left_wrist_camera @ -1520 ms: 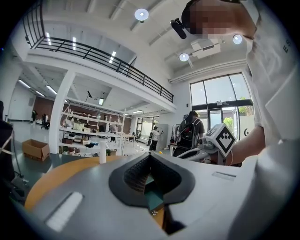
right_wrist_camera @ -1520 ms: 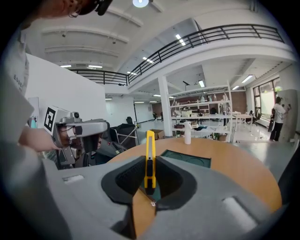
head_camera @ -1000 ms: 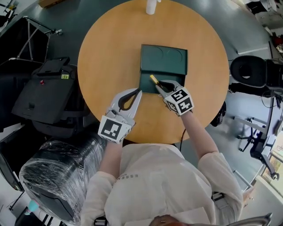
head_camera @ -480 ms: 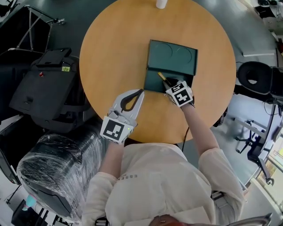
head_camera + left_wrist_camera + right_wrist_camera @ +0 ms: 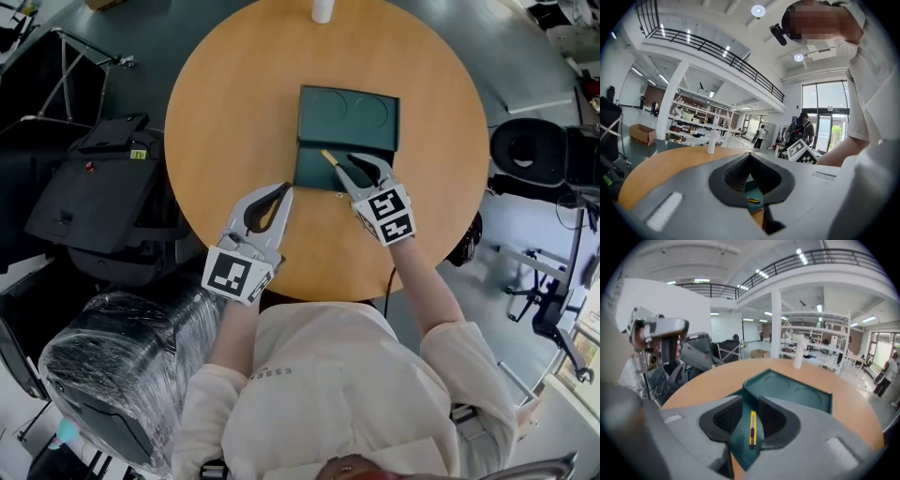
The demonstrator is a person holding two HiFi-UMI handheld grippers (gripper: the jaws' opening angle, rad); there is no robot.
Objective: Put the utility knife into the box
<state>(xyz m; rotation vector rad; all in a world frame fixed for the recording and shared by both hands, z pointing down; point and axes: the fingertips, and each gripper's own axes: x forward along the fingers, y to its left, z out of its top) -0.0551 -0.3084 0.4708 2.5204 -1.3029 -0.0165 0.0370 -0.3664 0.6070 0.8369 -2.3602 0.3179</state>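
Matt green box [image 5: 347,120], seemingly plastic; smooth wooden table [image 5: 225,112].

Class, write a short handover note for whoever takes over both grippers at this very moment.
Right gripper: jaws opening, pads off the yellow utility knife, which lies between them.
Left gripper: shut, empty, above the round wooden table, beside the open dark green box.
Knife: flat on the floor of that box.
Done: knife in the box, let go.
Left: lift the right gripper clear.
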